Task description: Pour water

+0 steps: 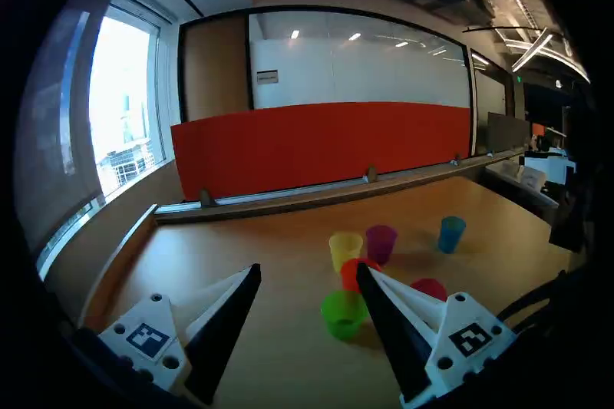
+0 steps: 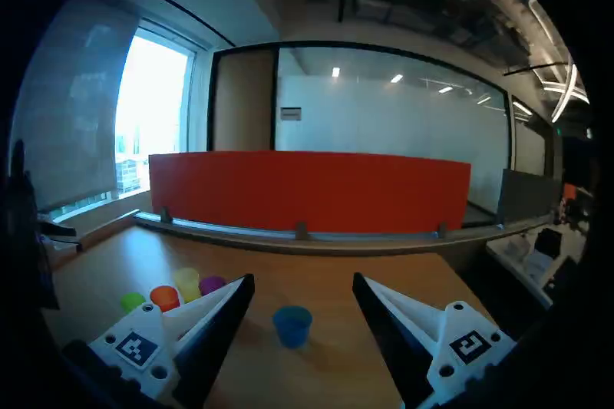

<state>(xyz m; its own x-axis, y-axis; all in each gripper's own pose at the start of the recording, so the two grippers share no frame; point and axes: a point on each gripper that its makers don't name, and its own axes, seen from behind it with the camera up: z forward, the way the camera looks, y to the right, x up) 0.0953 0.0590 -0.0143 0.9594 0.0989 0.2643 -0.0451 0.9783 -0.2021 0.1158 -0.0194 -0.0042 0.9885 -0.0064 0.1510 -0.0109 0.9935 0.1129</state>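
Several plastic cups stand on a wooden table. In the left gripper view a green cup, an orange cup, a yellow cup, a purple cup, a red cup and, farther right, a blue cup are grouped ahead. My left gripper is open above the table, its right finger overlapping the orange and red cups. In the right gripper view the blue cup sits ahead between the fingers of my open right gripper. The green cup, orange cup, yellow cup and purple cup lie to its left.
A red divider panel stands along the table's far edge, with a glass wall behind it. A bright window is at the left. More desks with clutter lie to the right.
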